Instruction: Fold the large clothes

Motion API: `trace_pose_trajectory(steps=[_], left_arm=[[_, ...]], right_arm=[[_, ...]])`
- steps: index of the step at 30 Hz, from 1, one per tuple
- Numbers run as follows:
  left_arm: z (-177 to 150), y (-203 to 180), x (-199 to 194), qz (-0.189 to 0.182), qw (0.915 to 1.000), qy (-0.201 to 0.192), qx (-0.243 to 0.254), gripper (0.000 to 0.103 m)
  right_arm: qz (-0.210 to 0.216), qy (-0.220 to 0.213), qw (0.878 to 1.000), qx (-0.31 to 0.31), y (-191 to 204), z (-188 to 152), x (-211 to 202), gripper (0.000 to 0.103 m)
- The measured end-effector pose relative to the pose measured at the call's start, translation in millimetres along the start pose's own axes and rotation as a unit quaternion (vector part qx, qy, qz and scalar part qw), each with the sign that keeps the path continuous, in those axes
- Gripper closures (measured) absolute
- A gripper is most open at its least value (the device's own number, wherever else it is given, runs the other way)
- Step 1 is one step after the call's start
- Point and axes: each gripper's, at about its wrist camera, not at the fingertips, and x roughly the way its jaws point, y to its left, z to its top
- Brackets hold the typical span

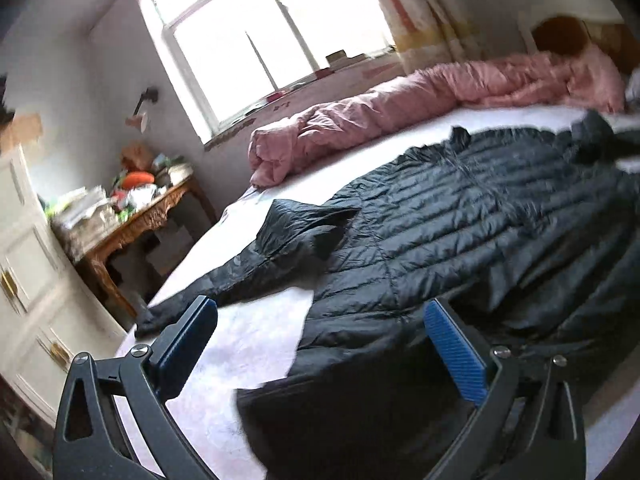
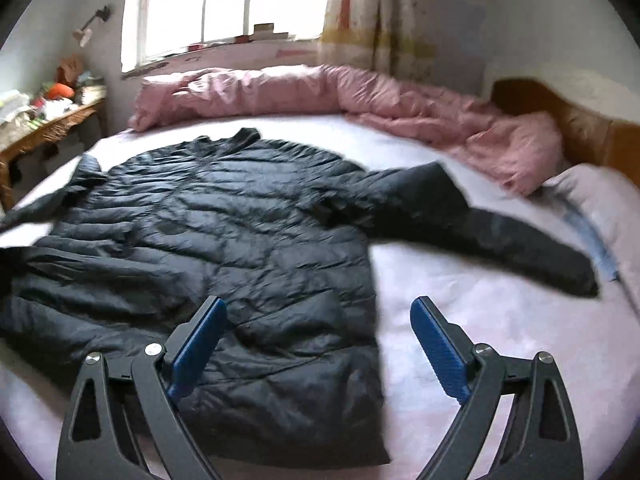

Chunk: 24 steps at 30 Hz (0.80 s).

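A large black quilted puffer jacket lies spread flat on the pale sheet of the bed, sleeves out to both sides. In the right wrist view the jacket fills the middle, with its right sleeve stretched toward the pillow end. My left gripper is open and empty, hovering above the jacket's lower left hem. My right gripper is open and empty, hovering above the jacket's lower right hem edge.
A rumpled pink duvet runs along the far side of the bed under the window. A cluttered wooden table and white cabinet stand at the left. A brown headboard is at the right.
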Motion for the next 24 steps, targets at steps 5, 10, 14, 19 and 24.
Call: trace_pose_trajectory(steps=[5, 10, 14, 19, 24], left_arm=[[-4.9, 29.7, 10.2, -0.029, 0.9972, 0.031, -0.061, 0.000], [-19.0, 48.6, 17.1, -0.108, 0.9860, 0.066, -0.108, 0.000], [-23.7, 53.8, -6.4, -0.113, 0.9870, 0.027, -0.110, 0.000], [-29.3, 39.7, -10.2, -0.123, 0.9896, 0.032, -0.067, 0.000], [-51.4, 14.3, 35.0, -0.113, 0.9876, 0.109, -0.012, 0.023]], right_arm=[[0.043, 0.049, 0.997, 0.040, -13.2, -5.3, 22.9, 0.009], [0.032, 0.100, 0.992, 0.067, -22.0, -13.7, 51.3, 0.020], [0.065, 0.087, 0.992, 0.067, -21.5, -12.8, 45.3, 0.089], [0.030, 0.066, 0.996, 0.047, -17.0, -9.5, 39.9, 0.096], [0.023, 0.060, 0.996, 0.066, -23.2, -12.2, 33.1, 0.096]])
